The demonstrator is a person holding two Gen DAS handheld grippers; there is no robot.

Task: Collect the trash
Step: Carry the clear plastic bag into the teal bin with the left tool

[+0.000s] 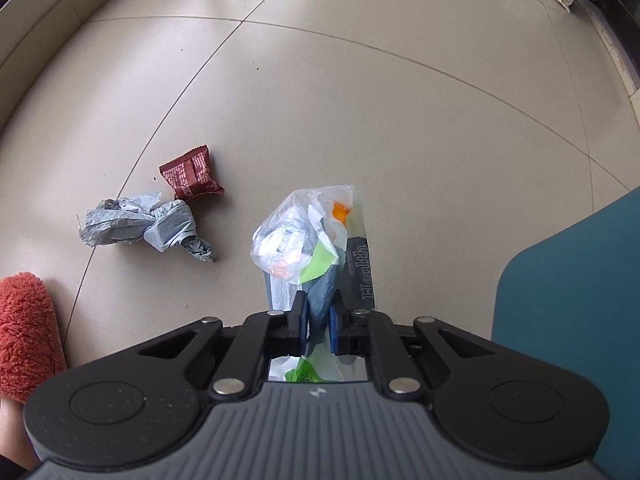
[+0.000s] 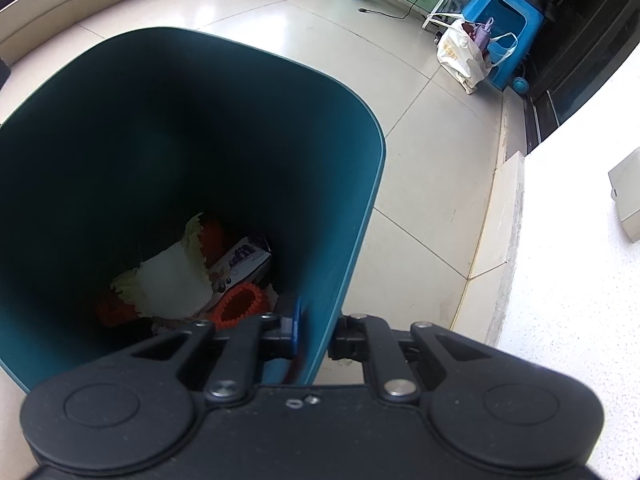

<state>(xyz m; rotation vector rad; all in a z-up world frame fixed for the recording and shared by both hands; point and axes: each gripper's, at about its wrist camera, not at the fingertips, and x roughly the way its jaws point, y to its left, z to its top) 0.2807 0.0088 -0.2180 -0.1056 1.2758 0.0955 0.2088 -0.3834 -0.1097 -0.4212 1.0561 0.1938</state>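
Left gripper (image 1: 318, 316): it sits at the bottom middle of the left wrist view. Its jaws are pressed tight on a clear plastic bag.
Clear plastic bag (image 1: 304, 236): it hangs in the middle of the frame, above the floor. Inside are white, green and orange bits and a dark pack with the word "Health" on it.
Red snack wrapper (image 1: 192, 174): it lies on the floor, left of the middle. It touches the top of the grey bag.
Grey bag (image 1: 144, 228): it is crumpled up on the floor, just below the red snack wrapper, to the left of the clear plastic bag and apart from it.
Floor (image 1: 360, 100): pale shiny tiles with thin lines between them.
Orange fuzzy thing (image 1: 26, 332): it is at the lower left edge. I cannot tell what it is.
Right gripper (image 2: 316, 338): it sits at the bottom middle of the right wrist view. Its jaws are closed on the wall of the bin, one finger inside and one outside.
Bin (image 2: 352, 200): it is dark blue-green and fills the left side of the frame. Its edge also shows at the right of the left wrist view.
Trash in the bin (image 2: 172, 280): a pale leaf, an orange ring and a small printed box lie at the bottom.
Blue stool (image 2: 508, 20): it is in the upper right, with a white carrier bag (image 2: 460, 56) leaning on it.
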